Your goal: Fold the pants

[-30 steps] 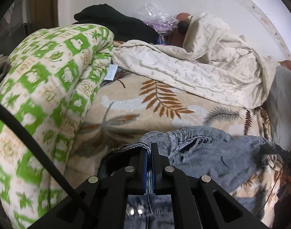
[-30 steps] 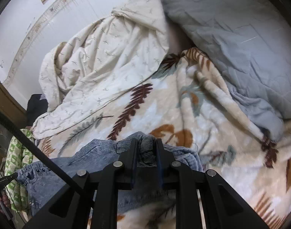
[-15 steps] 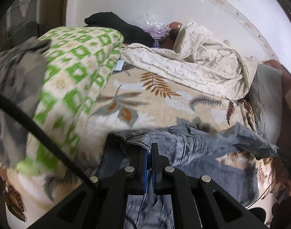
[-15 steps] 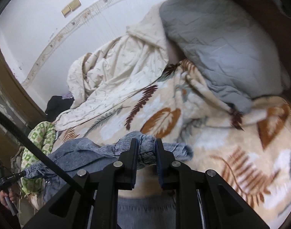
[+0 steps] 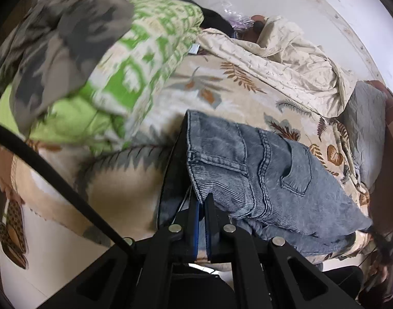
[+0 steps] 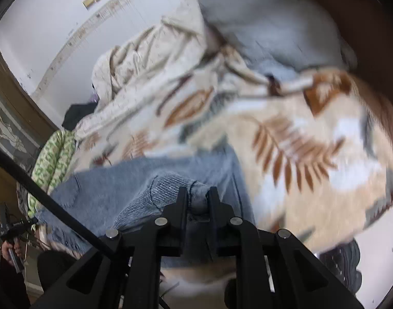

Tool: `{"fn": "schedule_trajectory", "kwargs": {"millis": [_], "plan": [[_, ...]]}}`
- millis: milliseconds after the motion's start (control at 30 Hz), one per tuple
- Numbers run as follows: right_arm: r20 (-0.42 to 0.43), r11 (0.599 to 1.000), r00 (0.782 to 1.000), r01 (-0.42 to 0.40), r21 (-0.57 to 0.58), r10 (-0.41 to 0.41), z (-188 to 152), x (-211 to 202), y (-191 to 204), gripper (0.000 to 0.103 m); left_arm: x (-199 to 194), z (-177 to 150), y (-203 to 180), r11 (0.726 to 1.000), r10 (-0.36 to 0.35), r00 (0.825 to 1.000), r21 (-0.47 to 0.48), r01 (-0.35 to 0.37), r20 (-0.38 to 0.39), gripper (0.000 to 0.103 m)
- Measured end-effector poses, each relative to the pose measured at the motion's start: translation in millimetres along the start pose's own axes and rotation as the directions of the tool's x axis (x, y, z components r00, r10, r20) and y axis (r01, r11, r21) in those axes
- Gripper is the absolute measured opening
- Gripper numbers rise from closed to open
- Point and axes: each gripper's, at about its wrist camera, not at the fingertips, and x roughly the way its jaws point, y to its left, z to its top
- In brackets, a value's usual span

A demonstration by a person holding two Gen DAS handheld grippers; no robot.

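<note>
Left wrist: green quilt [image 5: 145,59] beside jeans [image 5: 248,170]; cream sheet [image 5: 286,59] behind

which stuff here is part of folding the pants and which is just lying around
Part of the job:
jeans
left claw, shut on jeans
right claw, shut on jeans

Lying about:
green quilt
cream sheet
grey pillow
leaf blanket

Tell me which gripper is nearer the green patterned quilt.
Left. The left gripper, shut on the jeans, has the green quilt close beside it; the right gripper, also gripping the jeans, sees it far off.
</note>
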Motion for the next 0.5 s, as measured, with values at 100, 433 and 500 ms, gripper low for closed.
{"fn": "schedule_trajectory", "kwargs": {"millis": [100, 433, 500], "plan": [[-0.041, 1.000, 0.999, 0.007, 0.023, -0.006, -21.4, 3.7, -15.4, 0.015, 1.1, -5.9, 6.9, 1.000, -0.009, 1.000, -0.018, 0.008, -0.011, 0.004], [-0.159, 0.999, 0.987, 0.036, 0.039, -0.030, -56.0, 15.7, -36.3, 0.015, 5.3, -18.6, 19.5, 0.999, -0.010, 0.999, -0.037, 0.009, -0.033, 0.005], [-0.192, 0.999, 0.981, 0.037, 0.029, -0.031, -57.8, 20.8, -35.5, 0.017, 5.8, -19.7, 24.3, 0.998, -0.021, 0.999, -0.057, 0.019, -0.038, 0.005]]}}
